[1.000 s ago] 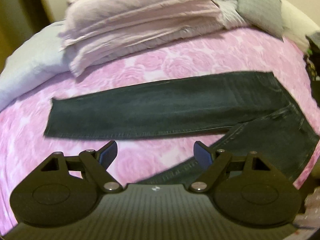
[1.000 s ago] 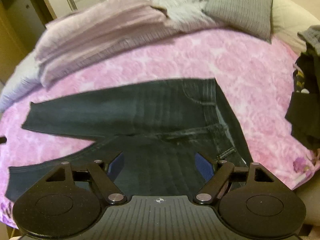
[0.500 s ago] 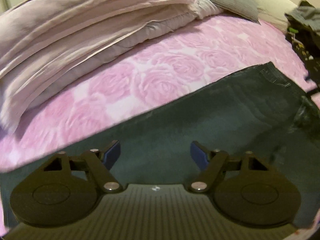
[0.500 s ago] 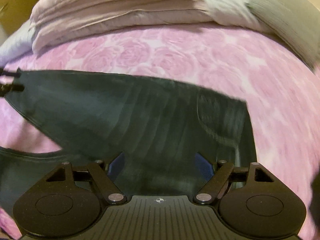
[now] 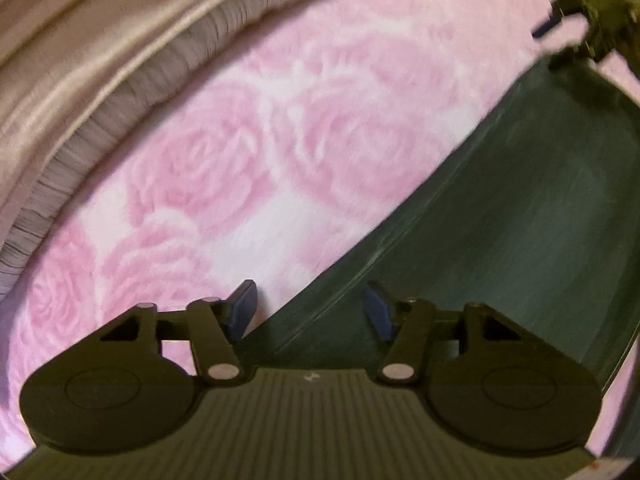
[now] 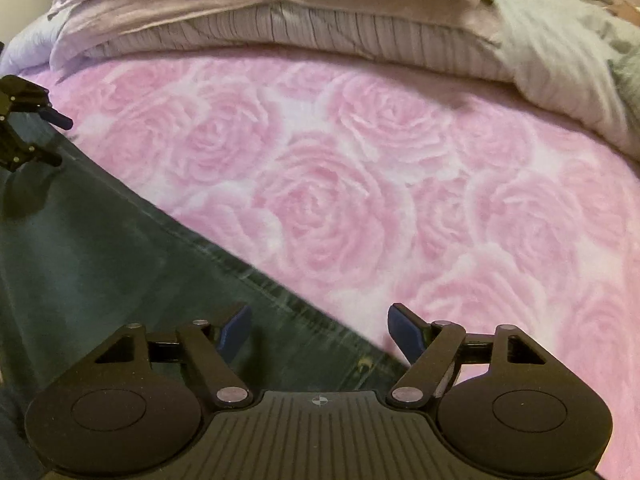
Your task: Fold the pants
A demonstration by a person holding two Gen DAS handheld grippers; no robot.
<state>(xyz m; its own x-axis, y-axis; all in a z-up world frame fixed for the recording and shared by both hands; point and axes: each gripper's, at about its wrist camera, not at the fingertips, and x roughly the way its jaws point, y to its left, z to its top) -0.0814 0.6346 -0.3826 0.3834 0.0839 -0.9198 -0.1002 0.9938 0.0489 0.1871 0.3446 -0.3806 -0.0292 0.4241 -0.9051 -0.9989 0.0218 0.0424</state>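
Note:
Dark denim pants [image 5: 520, 232] lie flat on the bed, filling the right of the left wrist view. My left gripper [image 5: 310, 310] is open and low over the bed, and the pants' far edge runs diagonally between its fingers. In the right wrist view the pants [image 6: 92, 260] fill the lower left, their stitched edge slanting down to the right. My right gripper [image 6: 320, 330] is open and straddles that edge, with a rivet just below it. Each gripper shows in the other's view: the right gripper [image 5: 580, 12] at top right, the left gripper [image 6: 24, 120] at far left.
A pink rose-patterned blanket [image 6: 360, 200] covers the bed under the pants. Folded pale pink and striped quilts [image 6: 280, 12] are stacked along the far side, close behind the pants. The same quilts [image 5: 100, 60] fill the upper left of the left wrist view.
Both grippers have dropped from a high view of the whole pants down to the far edge of the pants. Both stayed open throughout.

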